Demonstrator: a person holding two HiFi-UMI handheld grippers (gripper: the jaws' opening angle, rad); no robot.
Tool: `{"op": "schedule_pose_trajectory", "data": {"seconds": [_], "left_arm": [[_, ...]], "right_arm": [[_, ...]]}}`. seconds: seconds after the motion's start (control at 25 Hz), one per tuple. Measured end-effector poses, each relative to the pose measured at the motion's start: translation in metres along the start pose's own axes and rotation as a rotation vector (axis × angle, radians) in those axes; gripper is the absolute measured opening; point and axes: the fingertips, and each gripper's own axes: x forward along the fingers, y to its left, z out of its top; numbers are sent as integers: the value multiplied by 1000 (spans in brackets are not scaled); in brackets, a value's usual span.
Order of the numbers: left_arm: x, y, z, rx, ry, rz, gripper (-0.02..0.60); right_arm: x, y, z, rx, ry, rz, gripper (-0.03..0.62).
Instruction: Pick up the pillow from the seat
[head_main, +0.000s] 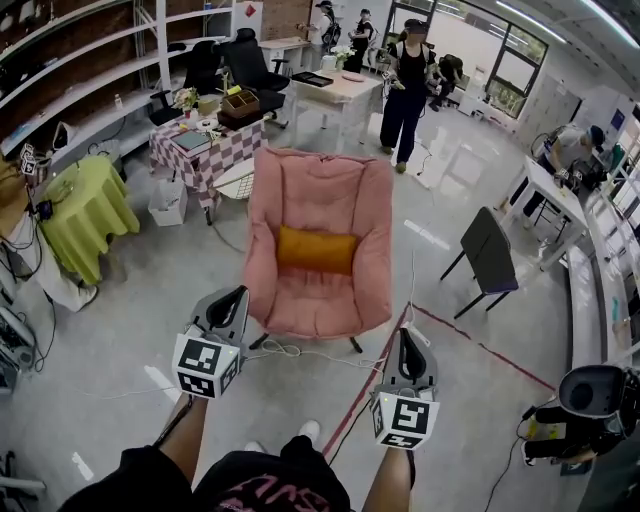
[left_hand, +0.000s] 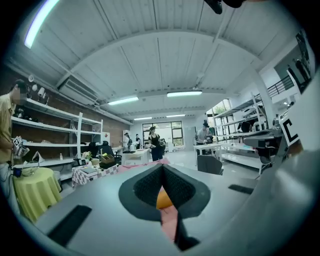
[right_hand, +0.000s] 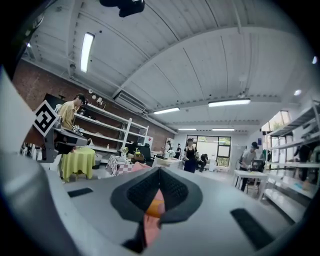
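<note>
An orange pillow (head_main: 316, 250) lies across the back of a pink armchair (head_main: 318, 215) in the middle of the head view. My left gripper (head_main: 238, 296) hovers just off the chair's front left corner, jaws shut and holding nothing. My right gripper (head_main: 409, 335) hangs to the right of the chair's front, also shut and holding nothing. In the left gripper view a sliver of the pillow (left_hand: 163, 199) and pink seat (left_hand: 170, 223) shows past the closed jaws. The right gripper view shows the same pillow (right_hand: 155, 207) between its closed jaws.
A white cable (head_main: 290, 350) lies on the floor under the chair's front. Red tape (head_main: 480, 348) runs across the floor at right, near a dark folding chair (head_main: 487, 252). A checkered table (head_main: 205, 150) and a green-draped table (head_main: 88, 210) stand at left. People stand farther back.
</note>
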Motion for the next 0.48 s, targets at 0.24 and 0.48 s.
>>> {"op": "schedule_pose_trajectory", "data": {"seconds": [0.24,0.48], "left_arm": [[40,-13,-1,-5,24,7,11],[84,-35,-1,-14,42,20,11]], "right_arm": [[28,-29,-17,18,21,14,20],[63,-67,-35,41,38,29,20]]}}
